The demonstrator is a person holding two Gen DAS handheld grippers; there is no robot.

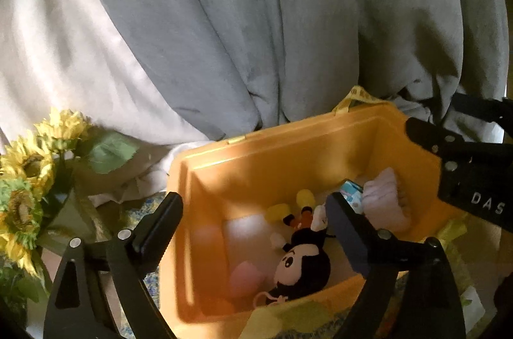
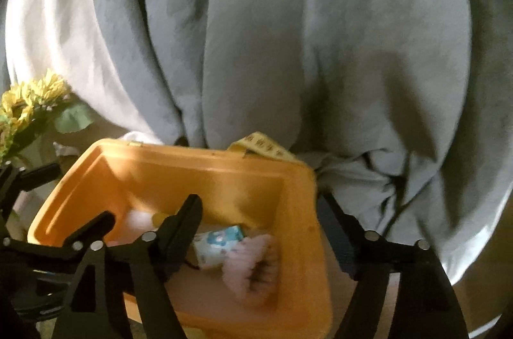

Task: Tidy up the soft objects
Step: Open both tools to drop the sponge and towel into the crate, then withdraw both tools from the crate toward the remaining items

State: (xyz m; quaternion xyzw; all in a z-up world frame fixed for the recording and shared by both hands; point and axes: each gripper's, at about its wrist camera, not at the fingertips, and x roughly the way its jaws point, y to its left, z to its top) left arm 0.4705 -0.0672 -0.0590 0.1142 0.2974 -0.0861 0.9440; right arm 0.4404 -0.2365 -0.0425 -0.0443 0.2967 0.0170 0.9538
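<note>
An orange plastic bin (image 1: pixel 288 140) (image 2: pixel 192 151) holds a black-and-white mouse plush (image 1: pixel 304 262), a fluffy pink-white soft item (image 1: pixel 384 198) (image 2: pixel 253 268), a blue-and-white packet (image 1: pixel 351 191) (image 2: pixel 218 243) and small yellow and pink soft pieces. My left gripper (image 1: pixel 253 204) hovers open over the bin's left half, jaws wide, with the plush lying loose below them. My right gripper (image 2: pixel 258 204) stands open above the bin's right end, over the blurred pink item and not touching it. Neither gripper holds anything.
Grey fabric (image 1: pixel 256 18) hangs in folds right behind the bin, with pale cloth (image 1: pixel 48 50) to its left. Artificial sunflowers (image 1: pixel 25 178) (image 2: pixel 32 95) stand at the left. A yellow printed strap (image 1: pixel 359 95) (image 2: pixel 263 146) lies over the bin's back rim.
</note>
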